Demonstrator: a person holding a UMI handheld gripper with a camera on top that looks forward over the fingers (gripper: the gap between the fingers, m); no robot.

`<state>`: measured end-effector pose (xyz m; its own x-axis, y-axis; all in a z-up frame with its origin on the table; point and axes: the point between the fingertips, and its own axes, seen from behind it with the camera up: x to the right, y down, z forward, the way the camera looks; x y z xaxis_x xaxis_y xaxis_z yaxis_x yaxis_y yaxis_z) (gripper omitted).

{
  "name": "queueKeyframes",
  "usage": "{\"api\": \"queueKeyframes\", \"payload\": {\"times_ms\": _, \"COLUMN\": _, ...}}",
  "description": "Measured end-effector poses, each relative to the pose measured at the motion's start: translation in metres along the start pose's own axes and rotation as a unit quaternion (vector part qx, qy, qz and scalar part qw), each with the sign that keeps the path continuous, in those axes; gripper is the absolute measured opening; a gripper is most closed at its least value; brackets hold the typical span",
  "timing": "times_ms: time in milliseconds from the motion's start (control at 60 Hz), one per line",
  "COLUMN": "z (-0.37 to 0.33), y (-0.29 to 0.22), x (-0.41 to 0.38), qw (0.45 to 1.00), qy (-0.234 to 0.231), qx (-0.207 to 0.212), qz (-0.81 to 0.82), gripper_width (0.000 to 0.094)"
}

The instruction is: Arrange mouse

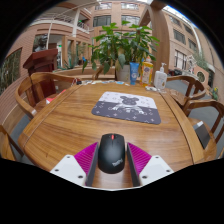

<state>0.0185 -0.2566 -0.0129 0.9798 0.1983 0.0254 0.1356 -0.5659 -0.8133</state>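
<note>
At the bottom centre of the frame, the gripper [111,160] is clamped on a black mouse [111,152], both pink pads [86,156] pressing its sides. The mouse sits low over the near edge of a round wooden table [60,120]. Just above it, in the middle of the frame, lies a grey mouse mat [128,107]. Potted plants [122,45] and bottles [147,72] stand at the table's far side, with wooden chairs [30,92] around.

Round wooden table [60,125] ringed by wooden chairs [35,92]; potted plant [122,45] beyond; brick building [110,20] in daylight.
</note>
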Motion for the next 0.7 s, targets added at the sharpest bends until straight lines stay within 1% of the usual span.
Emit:
{"api": "queueKeyframes", "payload": {"times_ms": 17, "z": 0.001, "y": 0.0, "x": -0.002, "qw": 1.0, "qy": 0.0, "qx": 0.002, "qz": 0.001, "gripper_width": 0.0494}}
{"api": "queueKeyframes", "payload": {"times_ms": 33, "z": 0.0, "y": -0.001, "x": -0.002, "qw": 1.0, "qy": 0.003, "qx": 0.004, "qz": 0.003, "gripper_width": 0.0468}}
{"api": "queueKeyframes", "payload": {"times_ms": 117, "z": 0.0, "y": -0.001, "x": -0.001, "qw": 0.999, "qy": 0.025, "qx": 0.014, "qz": 0.016, "gripper_width": 0.043}}
{"api": "queueKeyframes", "payload": {"times_ms": 217, "z": 0.001, "y": -0.002, "x": -0.001, "qw": 0.999, "qy": 0.033, "qx": 0.013, "qz": 0.022, "gripper_width": 0.0363}}
{"api": "queueKeyframes", "payload": {"times_ms": 300, "z": 0.0, "y": -0.003, "x": 0.001, "qw": 0.999, "qy": 0.038, "qx": 0.006, "qz": 0.027, "gripper_width": 0.0337}}
{"api": "queueKeyframes", "payload": {"times_ms": 367, "z": -0.005, "y": -0.004, "x": 0.003, "qw": 0.999, "qy": 0.046, "qx": 0.003, "qz": 0.012, "gripper_width": 0.0336}}
{"api": "queueKeyframes", "payload": {"times_ms": 400, "z": -0.011, "y": -0.008, "x": 0.0, "qw": 0.999, "qy": 0.042, "qx": 0.007, "qz": 0.011, "gripper_width": 0.0335}}
{"api": "queueKeyframes", "payload": {"times_ms": 450, "z": -0.025, "y": -0.018, "x": -0.01, "qw": 1.0, "qy": 0.023, "qx": 0.012, "qz": 0.015, "gripper_width": 0.0338}}
{"api": "queueKeyframes", "payload": {"times_ms": 517, "z": -0.048, "y": -0.05, "x": -0.026, "qw": 0.999, "qy": -0.014, "qx": 0.039, "qz": 0.024, "gripper_width": 0.0337}}
{"api": "queueKeyframes", "payload": {"times_ms": 550, "z": -0.059, "y": -0.071, "x": -0.03, "qw": 0.998, "qy": -0.024, "qx": 0.056, "qz": 0.017, "gripper_width": 0.0339}}
{"api": "queueKeyframes", "payload": {"times_ms": 600, "z": -0.075, "y": -0.111, "x": -0.033, "qw": 0.994, "qy": -0.035, "qx": 0.097, "qz": 0.02, "gripper_width": 0.0338}}
{"api": "queueKeyframes", "payload": {"times_ms": 700, "z": -0.092, "y": -0.189, "x": -0.03, "qw": 0.984, "qy": -0.05, "qx": 0.166, "qz": 0.03, "gripper_width": 0.0338}}
